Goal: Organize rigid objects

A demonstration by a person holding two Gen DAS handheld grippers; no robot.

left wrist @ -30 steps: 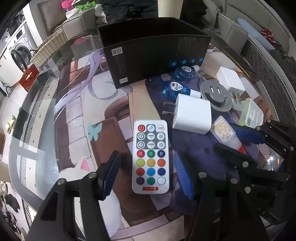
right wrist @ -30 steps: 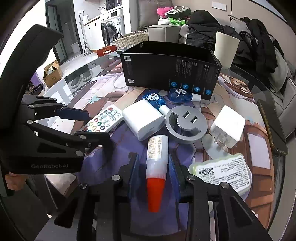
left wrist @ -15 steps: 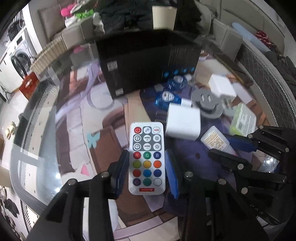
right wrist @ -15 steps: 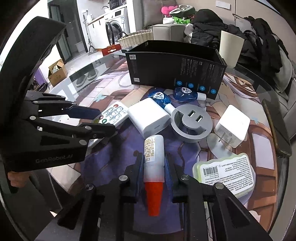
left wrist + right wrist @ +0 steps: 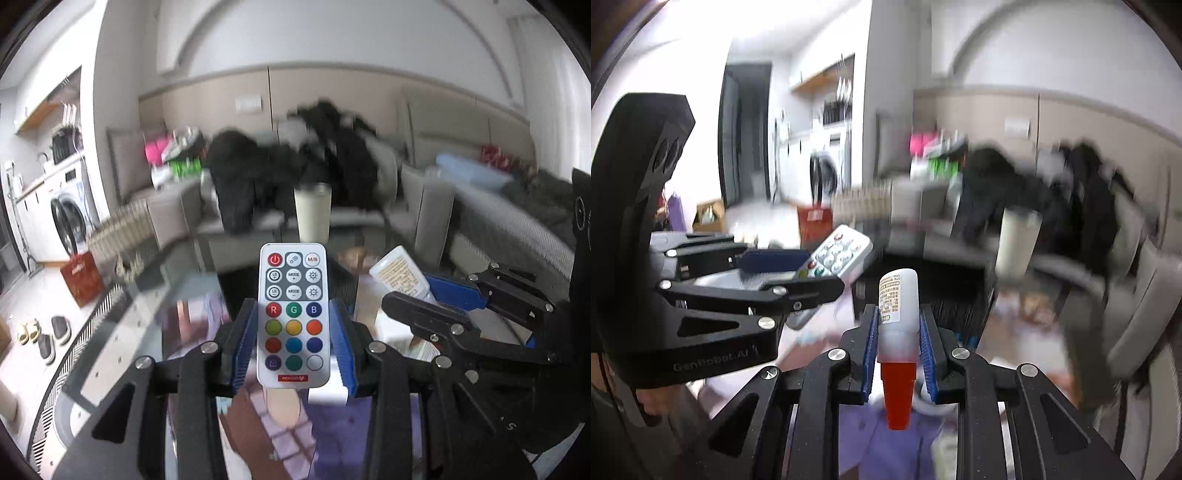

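My left gripper (image 5: 293, 345) has its blue fingers (image 5: 243, 343) clamped on the long edges of the remote (image 5: 293, 317), and my right gripper (image 5: 898, 350) is pinched tight on the glue bottle (image 5: 897, 321), red cap toward me. I read this as the carry step: both pieces are off the tabletop (image 5: 110, 354), held out level ahead of me, with the black box (image 5: 960, 291) a dark blur just beyond the bottle. Next I would bring each piece over the box's open top and lower it in before loosening, one hand at a time so the grippers, now just beside each other, don't knock together. A second ago both items lay flat on the printed mat with the jaws wide around them; since then the jaws have closed and the view has swung up from the table to the sofa and the wall.
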